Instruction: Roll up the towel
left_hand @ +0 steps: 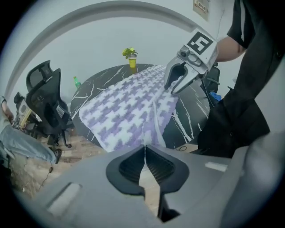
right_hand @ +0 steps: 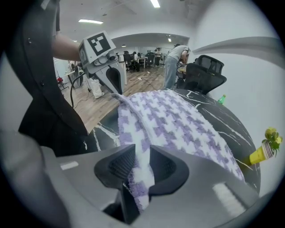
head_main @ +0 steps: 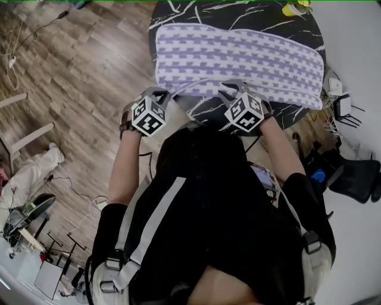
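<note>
A purple-and-white checked towel (head_main: 238,56) lies spread over the round black marble table (head_main: 196,12). Its near edge is lifted off the tabletop at two places. My left gripper (head_main: 156,98) is shut on the near left part of that edge; in the left gripper view the cloth (left_hand: 129,111) runs up into the closed jaws (left_hand: 144,149). My right gripper (head_main: 235,92) is shut on the near edge further right. In the right gripper view a strip of towel (right_hand: 178,120) sits pinched between the pads (right_hand: 141,153). Each gripper shows in the other's view: the right gripper (left_hand: 178,87) and the left gripper (right_hand: 116,91).
A yellow vase with a small plant (head_main: 293,8) stands at the table's far edge. A green bottle (left_hand: 77,82) shows beyond the table's far rim. Black office chairs (left_hand: 46,98) (head_main: 357,176) stand beside the table. Cables and gear lie on the wooden floor (head_main: 71,53).
</note>
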Demonstrator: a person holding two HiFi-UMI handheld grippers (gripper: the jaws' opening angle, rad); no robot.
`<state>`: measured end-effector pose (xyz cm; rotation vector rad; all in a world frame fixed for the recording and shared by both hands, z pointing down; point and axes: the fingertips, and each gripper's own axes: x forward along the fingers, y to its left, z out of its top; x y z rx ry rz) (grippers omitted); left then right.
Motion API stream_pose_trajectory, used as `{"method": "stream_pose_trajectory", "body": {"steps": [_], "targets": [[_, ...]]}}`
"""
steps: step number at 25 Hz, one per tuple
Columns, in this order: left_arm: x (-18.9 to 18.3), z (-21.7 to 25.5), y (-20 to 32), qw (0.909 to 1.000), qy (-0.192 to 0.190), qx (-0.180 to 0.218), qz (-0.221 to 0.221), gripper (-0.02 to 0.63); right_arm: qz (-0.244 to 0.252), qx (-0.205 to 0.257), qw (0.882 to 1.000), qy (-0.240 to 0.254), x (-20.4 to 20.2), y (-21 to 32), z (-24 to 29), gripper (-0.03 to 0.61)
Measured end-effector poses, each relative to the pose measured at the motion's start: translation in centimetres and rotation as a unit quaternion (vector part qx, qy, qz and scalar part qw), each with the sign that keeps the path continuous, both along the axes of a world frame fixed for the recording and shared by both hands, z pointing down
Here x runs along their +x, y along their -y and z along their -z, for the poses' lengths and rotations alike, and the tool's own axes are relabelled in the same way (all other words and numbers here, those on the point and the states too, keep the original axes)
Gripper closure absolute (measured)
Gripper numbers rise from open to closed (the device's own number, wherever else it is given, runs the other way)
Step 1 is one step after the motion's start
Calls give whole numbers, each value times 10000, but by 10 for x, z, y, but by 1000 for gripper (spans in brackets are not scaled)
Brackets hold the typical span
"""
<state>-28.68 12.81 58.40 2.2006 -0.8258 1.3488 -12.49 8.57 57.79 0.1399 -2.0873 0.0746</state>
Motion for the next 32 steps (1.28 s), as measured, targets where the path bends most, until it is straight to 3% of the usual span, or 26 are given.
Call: {"method": "stream_pose_trajectory", "body": {"steps": [8,12,17,27,32], "targets": [[-42,-5,46,9973,379,-51,630,594,-195,33,9998,-38,2,11,-6,469],[-47,6,59,9961,301,70,820,594,-234,-4,9997,85,-1,12,-4,469],[-24,38,49,9972,-301,244,636,584,-107,-1,9998,175,-13,9,-3,469],[22,44,24,9991,-390,185,13,577,3,10,9999,138,-18,2,-3,469],[50,34,6,9978,-567,-173,-282,577,-119,35,9998,134,-11,2,-2,469]]}}
